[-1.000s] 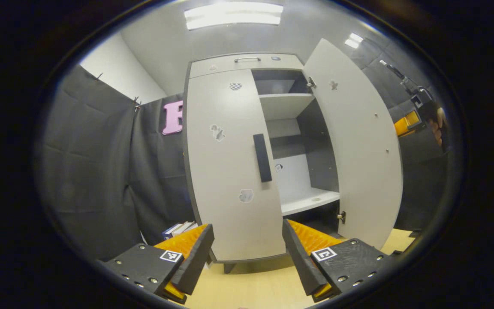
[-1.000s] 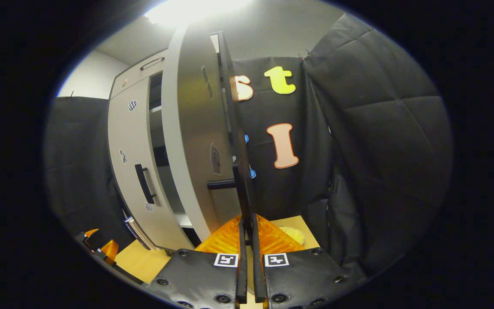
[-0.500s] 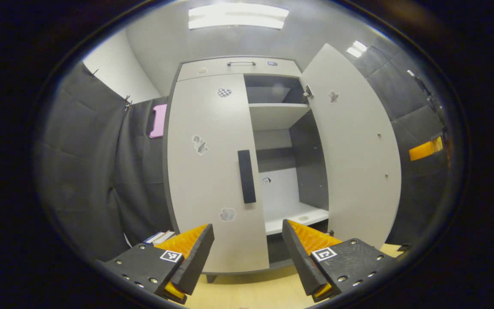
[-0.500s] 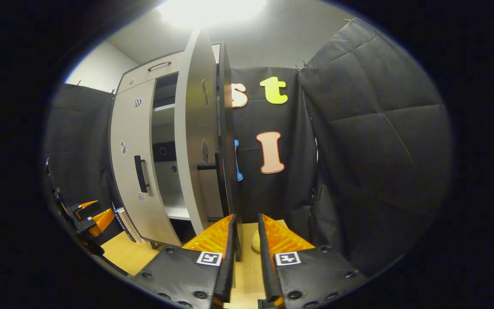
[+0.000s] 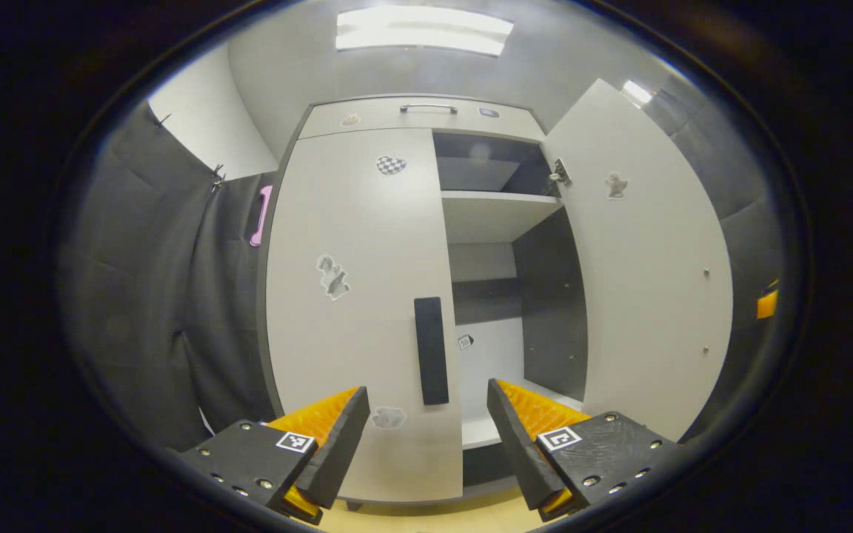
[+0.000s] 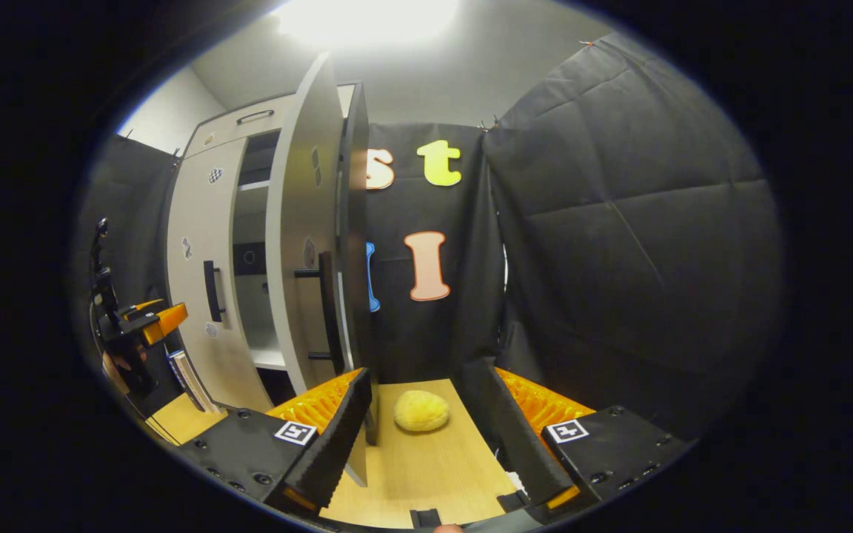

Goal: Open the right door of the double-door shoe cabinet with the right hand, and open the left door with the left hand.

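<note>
A staged recording booth, not a real home — black quilted cloth (image 6: 634, 222) hangs as walls on the right of the right gripper view & at left of the left gripper view. A lone grey shoe cabinet (image 5: 367, 296) stands mid-frame on a pale wood floor (image 6: 426, 466), w/ a ceiling light panel (image 5: 423, 31) at top centre.

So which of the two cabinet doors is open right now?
The right door is swung wide open, so the shelves inside show. The left door, with its black handle, sits closed flat against the cabinet.
</note>
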Tool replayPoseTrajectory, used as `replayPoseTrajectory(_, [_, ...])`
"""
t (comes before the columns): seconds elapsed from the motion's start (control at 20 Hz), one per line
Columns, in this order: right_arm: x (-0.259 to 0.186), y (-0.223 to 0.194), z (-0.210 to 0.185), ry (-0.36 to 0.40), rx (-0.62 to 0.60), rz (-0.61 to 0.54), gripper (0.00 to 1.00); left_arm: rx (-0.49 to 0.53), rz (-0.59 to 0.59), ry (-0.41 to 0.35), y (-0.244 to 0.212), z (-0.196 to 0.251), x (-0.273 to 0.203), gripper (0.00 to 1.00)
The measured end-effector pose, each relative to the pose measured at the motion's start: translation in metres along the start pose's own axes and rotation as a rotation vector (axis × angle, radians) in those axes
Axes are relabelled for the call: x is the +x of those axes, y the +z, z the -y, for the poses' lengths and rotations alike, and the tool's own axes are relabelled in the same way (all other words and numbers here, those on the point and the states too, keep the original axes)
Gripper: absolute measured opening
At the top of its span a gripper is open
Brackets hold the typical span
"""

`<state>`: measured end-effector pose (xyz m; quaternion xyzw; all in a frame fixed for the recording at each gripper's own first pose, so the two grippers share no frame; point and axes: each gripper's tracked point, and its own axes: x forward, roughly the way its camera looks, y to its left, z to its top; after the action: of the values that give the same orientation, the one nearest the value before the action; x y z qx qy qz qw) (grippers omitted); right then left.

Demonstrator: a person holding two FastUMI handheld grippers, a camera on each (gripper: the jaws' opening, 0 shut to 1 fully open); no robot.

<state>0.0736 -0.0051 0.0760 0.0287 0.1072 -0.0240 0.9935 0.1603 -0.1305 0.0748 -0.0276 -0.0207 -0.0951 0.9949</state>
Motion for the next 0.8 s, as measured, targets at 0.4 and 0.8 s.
replayPoseTrajectory(0.4, [0.000,-0.017,0.034,-0.071,0.041,-0.024,0.97,-0.052,-0.039,-0.028,-0.002,0.007,0.069,0.93])
replayPoseTrajectory(0.8, [-0.003,-0.033,0.067,-0.158,0.031,-0.053,0.97,-0.066,-0.085,0.017,-0.020,-0.006,0.107,0.93])
